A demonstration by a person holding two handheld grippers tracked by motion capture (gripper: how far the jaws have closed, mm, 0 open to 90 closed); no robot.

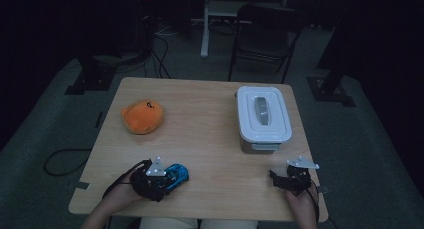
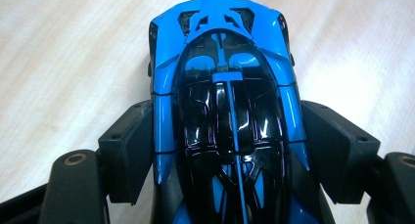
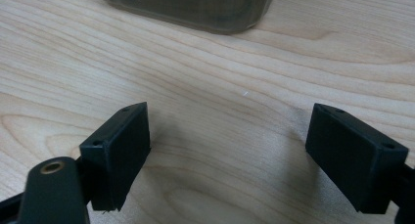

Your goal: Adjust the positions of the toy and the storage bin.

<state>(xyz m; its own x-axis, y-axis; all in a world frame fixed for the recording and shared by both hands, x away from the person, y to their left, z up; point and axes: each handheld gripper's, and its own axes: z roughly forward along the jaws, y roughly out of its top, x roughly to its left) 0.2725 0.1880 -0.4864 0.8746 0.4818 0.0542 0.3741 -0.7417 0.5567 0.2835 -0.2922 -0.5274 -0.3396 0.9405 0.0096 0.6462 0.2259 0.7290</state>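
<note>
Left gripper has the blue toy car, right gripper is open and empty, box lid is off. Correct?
Not quite: the lid is on the grey box, per the high view. The rest stands: left gripper clamps the blue toy car, right gripper is open, empty.

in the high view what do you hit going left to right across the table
round orange plush toy → left gripper closed around a blue and black toy car → white lidded plastic box → right gripper, jaws open
</note>
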